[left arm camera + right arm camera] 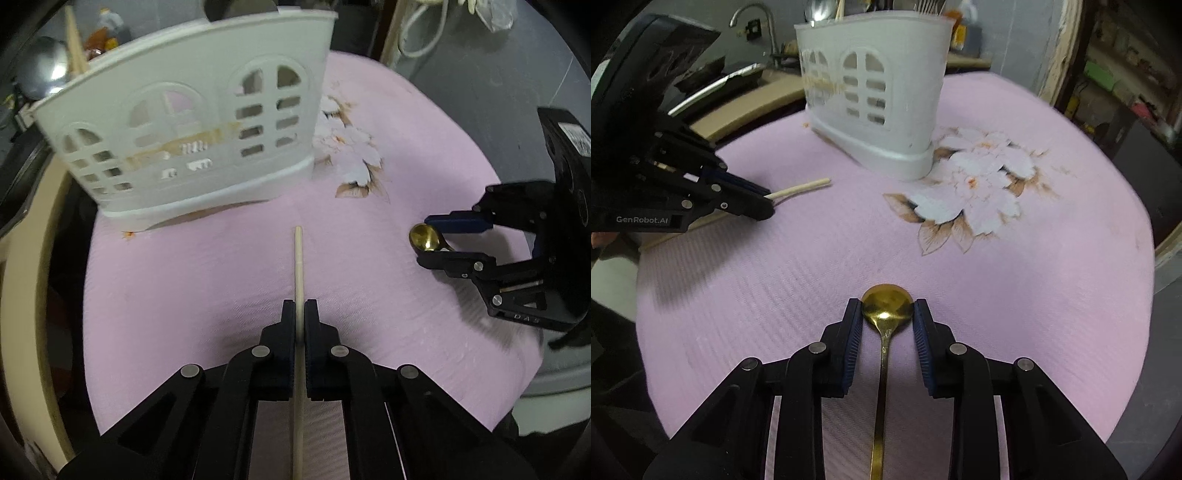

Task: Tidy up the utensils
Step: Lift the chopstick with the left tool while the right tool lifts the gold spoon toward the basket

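Note:
A wooden chopstick [298,258] runs straight out between the fingers of my left gripper [300,306], which is shut on it just above the pink cloth [184,277]. From the right wrist view the left gripper [770,201] stands at the left with the chopstick [801,188] poking out of it. My right gripper [887,306] is shut on the bowl of a gold spoon [886,302], whose handle runs back under the camera. In the left wrist view the right gripper [424,240] and the spoon [424,236] are at the right. A white plastic utensil caddy [184,147] [875,92] stands at the back.
The caddy holds chopsticks [75,48], a steel ladle [44,70] and forks [929,5]. A flower print [979,177] lies on the round table's cloth right of the caddy. Behind are a wooden counter edge [757,107] and a tap [753,11].

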The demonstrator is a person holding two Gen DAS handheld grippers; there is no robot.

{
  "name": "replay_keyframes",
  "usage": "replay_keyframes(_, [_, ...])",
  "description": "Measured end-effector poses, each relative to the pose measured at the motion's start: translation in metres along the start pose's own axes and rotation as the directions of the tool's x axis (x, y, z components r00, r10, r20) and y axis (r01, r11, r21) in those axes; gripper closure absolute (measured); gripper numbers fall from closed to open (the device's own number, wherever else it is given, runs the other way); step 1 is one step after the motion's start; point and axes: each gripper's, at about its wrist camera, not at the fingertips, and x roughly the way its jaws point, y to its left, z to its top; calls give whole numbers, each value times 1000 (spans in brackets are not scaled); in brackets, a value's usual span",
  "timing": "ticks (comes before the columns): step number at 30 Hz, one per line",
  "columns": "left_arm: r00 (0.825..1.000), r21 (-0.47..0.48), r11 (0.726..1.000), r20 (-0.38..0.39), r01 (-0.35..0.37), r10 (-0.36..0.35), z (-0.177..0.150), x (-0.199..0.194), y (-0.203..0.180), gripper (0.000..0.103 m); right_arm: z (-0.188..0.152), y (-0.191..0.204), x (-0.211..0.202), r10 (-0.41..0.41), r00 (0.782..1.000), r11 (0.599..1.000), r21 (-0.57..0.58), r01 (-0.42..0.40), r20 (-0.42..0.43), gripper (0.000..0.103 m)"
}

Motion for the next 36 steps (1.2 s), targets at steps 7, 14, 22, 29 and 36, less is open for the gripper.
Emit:
replay_keyframes(7, [968,-81,997,250,7,14,-20,-31,-3,101,-6,11,-41,-60,958,997,55,46,280,78])
replay_keyframes(14, [869,-146,988,494,42,36,-18,-60,3,101,-1,26,-71,-135,850,991,82,109,509,78])
replay_keyframes(22, [708,-208,976,699,69,99,-18,-96,11,101,4,28,-85,-177,726,984,144,109,665,78])
replay_keyframes(29, [662,-201,977,742,67,107,-9,-110,16,101,18,23,-97,-186,678,981,169,92,711,78])
replay_keyframes(36, [604,-194,979,788,53,123,3,-126,25,101,38,16,-112,-177,631,983,172,68,755,78])
